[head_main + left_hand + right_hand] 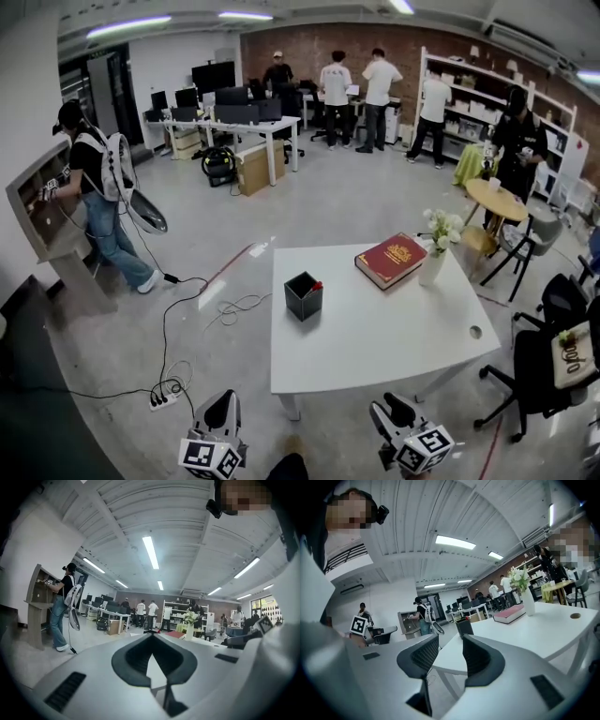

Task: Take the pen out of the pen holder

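Observation:
A black square pen holder stands near the left edge of the white table, with a red-tipped pen sticking out of it. Both grippers are low, on the near side of the table and off it. My left gripper is over the floor left of the table corner, and its jaws meet at the tips with nothing in them. My right gripper is held below the table's front edge, open and empty. The pen holder shows beyond its fingers.
A red book and a white vase of flowers sit at the table's far right. Black office chairs stand to the right. A power strip and cables lie on the floor at left. A person stands at a kiosk.

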{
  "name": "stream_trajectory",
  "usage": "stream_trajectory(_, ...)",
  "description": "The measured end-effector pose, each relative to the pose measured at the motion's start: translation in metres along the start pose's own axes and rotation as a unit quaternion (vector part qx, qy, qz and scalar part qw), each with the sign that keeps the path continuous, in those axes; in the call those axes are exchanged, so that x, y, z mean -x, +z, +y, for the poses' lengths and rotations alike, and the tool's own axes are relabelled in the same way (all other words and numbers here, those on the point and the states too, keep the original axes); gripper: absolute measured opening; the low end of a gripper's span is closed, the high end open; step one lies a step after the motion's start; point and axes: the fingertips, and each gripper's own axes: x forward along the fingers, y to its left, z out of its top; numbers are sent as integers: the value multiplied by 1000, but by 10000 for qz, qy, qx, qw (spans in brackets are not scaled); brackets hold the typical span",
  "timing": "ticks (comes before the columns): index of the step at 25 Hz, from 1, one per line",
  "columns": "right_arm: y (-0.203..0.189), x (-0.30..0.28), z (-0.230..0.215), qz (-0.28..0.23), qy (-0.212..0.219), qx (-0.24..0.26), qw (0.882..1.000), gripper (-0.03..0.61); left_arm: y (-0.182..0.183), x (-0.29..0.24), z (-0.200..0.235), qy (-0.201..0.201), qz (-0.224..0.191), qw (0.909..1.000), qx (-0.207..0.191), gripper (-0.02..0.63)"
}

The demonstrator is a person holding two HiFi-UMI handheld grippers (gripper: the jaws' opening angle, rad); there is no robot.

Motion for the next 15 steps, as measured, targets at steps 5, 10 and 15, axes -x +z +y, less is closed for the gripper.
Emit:
stream_trajectory(5, 12, -41, -15, 40, -80, 54, 9999, 172, 2, -50, 15, -188, 63, 9998, 34, 3)
stream_trajectory(10, 17, -87, -25, 90, -104, 33, 9999, 172, 5, -90, 38, -277, 152, 9995, 11, 3)
stream_trajectory(15, 15, -128, -38, 181, -146, 78, 9997, 172, 4, -124, 64, -278, 238, 9993, 35, 3)
